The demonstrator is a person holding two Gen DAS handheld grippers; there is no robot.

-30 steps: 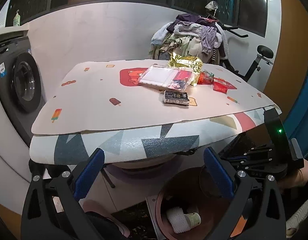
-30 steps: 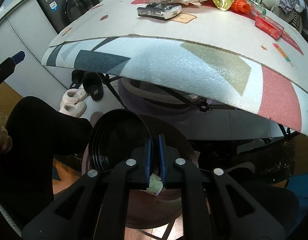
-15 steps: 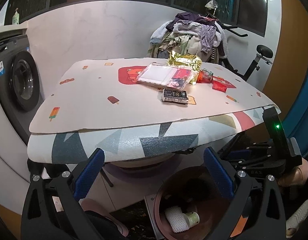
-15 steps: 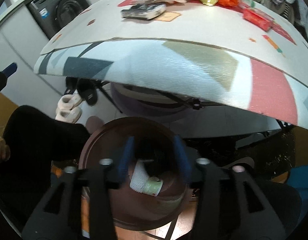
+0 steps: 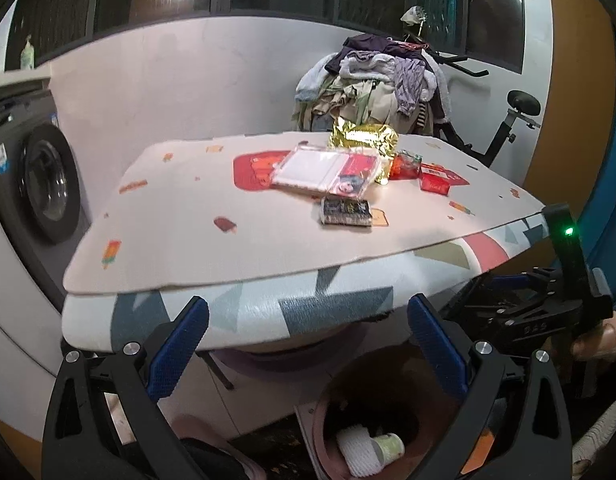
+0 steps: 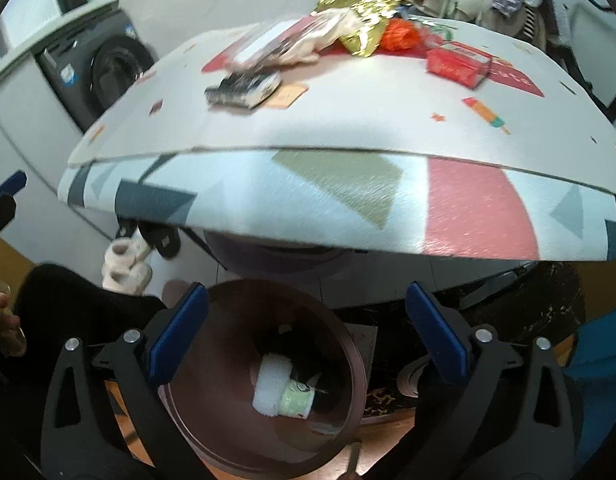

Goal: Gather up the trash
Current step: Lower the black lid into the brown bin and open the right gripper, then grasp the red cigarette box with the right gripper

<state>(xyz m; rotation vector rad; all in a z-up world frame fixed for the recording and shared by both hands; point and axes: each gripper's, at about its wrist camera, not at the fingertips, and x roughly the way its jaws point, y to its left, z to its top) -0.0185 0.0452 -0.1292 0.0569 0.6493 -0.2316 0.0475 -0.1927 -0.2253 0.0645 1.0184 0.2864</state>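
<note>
both grippers empty over the bin, trash left on the table

on the far left stands the washing machine (image 5: 40,184), dark door facing the room. beside it is the table (image 5: 188,216) with its patterned cover, and most of its left half is bare.

my left gripper (image 5: 308,344) hangs below the near edge of the table, its blue pads spread wide with nothing between them. it grasps nothing.

further right on the table top lies the trash not yet collected: a small dark packet (image 5: 345,212) nearest the edge, a flat clear plastic package (image 5: 327,170) behind it, a crumpled gold foil bag (image 5: 363,138) at the back, an orange wrapper (image 5: 405,165) and a small red box (image 5: 435,182) to the right. they sit close together, some touching.

below, on the floor, is the brown bin (image 6: 244,432). inside it lie a white roll (image 6: 270,384) and a paper cup (image 6: 296,400), touching each other.

my right gripper (image 6: 306,344) points down over the bin, jaws opening and now spread wide, nothing between the pads. it has let go and holds nothing. in the left wrist view its black body (image 5: 547,312) shows at the right edge, a green light lit on it.

behind the table at the right a heap of clothes (image 5: 371,80) is piled on an exercise bike (image 5: 507,120).
</note>
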